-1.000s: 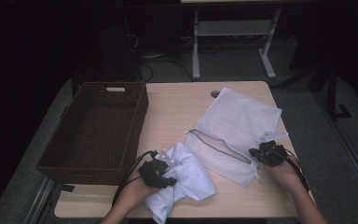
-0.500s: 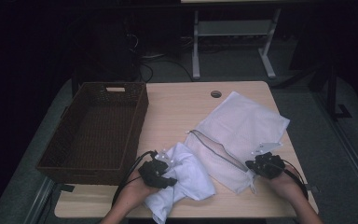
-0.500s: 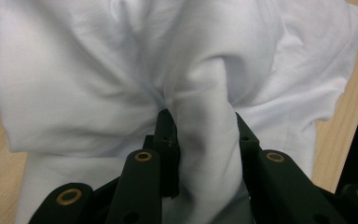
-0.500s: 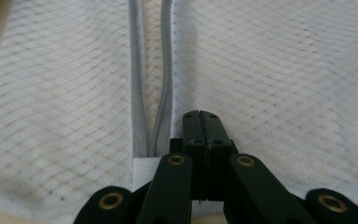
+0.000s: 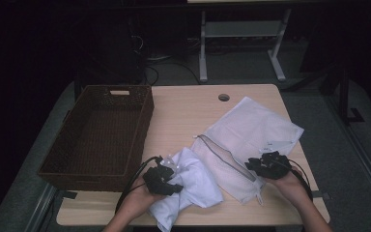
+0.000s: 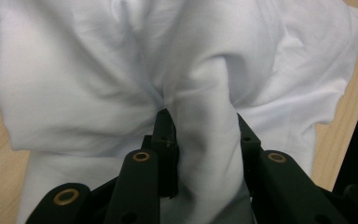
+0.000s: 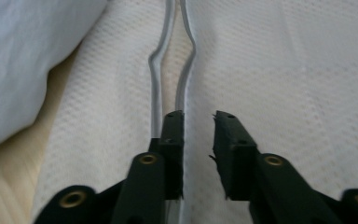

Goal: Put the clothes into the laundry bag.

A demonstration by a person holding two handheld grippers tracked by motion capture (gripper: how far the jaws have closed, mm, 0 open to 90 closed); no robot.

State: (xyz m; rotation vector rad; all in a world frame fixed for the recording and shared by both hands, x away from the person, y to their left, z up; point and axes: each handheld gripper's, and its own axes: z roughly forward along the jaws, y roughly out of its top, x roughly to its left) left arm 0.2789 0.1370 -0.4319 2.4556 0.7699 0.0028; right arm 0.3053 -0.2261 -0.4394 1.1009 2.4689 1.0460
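Left gripper (image 6: 200,126): fingers pinching a raised fold of the white garment (image 6: 98,84).
Garment: bunched on the desk (image 5: 188,106), just right of the wicker basket (image 5: 101,130).
Right gripper (image 7: 198,116): fingers just parted, nothing clamped, above the mesh bag (image 7: 284,70) beside its zipper (image 7: 156,60).
Mesh bag: right of the basket, touching the garment.
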